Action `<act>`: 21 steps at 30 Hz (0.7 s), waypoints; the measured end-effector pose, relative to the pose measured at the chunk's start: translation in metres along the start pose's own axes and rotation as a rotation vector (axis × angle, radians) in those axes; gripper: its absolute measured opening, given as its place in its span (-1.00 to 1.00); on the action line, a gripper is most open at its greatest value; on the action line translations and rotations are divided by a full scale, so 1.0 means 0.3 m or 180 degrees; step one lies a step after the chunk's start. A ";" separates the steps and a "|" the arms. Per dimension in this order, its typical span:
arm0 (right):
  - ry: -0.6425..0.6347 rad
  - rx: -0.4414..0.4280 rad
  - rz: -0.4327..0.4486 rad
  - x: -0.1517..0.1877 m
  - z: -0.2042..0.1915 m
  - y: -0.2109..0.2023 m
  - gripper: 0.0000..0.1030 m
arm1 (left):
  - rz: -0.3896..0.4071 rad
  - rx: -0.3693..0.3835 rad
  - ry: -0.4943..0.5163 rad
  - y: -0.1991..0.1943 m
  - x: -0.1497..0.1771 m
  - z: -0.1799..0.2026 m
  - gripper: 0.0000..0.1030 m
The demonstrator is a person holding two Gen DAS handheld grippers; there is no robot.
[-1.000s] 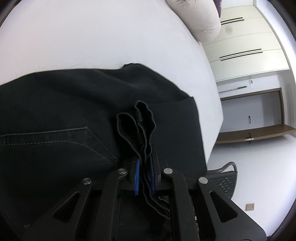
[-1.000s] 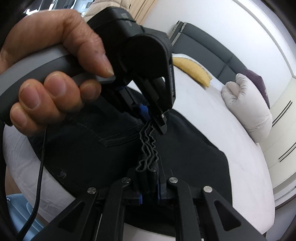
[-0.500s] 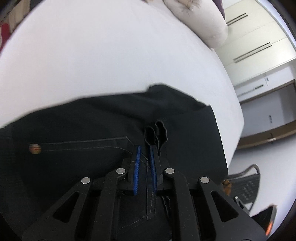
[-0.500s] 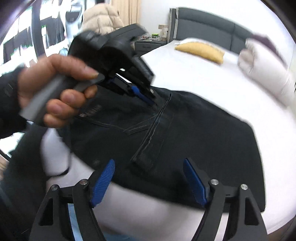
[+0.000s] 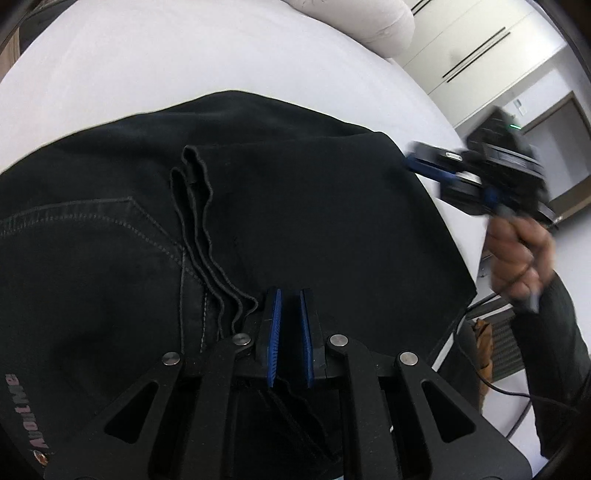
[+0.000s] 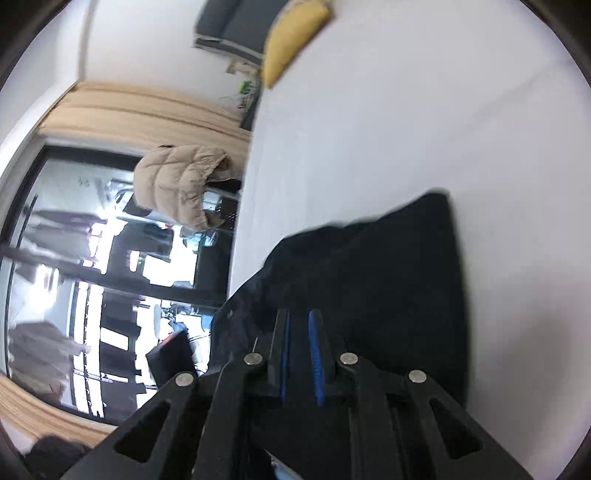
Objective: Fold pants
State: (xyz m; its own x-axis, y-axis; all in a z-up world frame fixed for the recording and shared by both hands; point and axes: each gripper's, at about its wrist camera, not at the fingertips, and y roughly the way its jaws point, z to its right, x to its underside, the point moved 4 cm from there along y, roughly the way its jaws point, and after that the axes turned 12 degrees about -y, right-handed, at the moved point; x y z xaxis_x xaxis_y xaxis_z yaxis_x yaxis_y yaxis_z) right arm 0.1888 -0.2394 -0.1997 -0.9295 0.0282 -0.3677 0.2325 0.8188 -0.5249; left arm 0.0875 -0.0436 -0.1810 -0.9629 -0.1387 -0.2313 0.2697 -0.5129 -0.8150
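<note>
Black pants lie folded on the white bed, their hem edges resting flat on top. My left gripper hovers low over the pants, its blue pads a narrow gap apart with nothing between them. My right gripper shows in the left wrist view at the pants' right edge, blurred, held by a hand. In the right wrist view my right gripper is over the black pants, pads a narrow gap apart; whether cloth is between them I cannot tell.
A pale pillow lies at the bed's far end, white wardrobe doors behind it. A yellow pillow and dark headboard show in the right wrist view. A beige jacket hangs by the window. The bed's edge runs close on the right.
My left gripper has let go of the hem, which now lies flat on the pants. My right gripper, open wide half a second ago, has narrowed and swung round to the pants' edge.
</note>
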 end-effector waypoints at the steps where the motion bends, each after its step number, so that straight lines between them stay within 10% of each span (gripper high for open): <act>1: 0.0057 0.0045 -0.0039 -0.010 0.030 0.022 -0.72 | -0.0012 0.0019 -0.0023 -0.001 -0.001 -0.007 -0.81; 4: 0.0227 0.0079 -0.0191 0.006 0.109 0.076 -1.00 | -0.0027 0.0024 -0.0024 -0.013 -0.002 -0.023 -0.81; 21: 0.0243 -0.0020 -0.0315 0.452 0.069 -0.171 -0.99 | 0.0073 0.0098 -0.0021 -0.040 0.018 -0.060 -0.81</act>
State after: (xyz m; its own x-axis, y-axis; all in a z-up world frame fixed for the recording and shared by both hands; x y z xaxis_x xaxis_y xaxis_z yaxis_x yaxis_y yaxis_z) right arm 0.0569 -0.2893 -0.2385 -0.9670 -0.0095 -0.2546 0.1370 0.8232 -0.5510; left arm 0.0793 -0.0230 -0.1819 -0.9565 -0.1565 -0.2462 0.2916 -0.5353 -0.7927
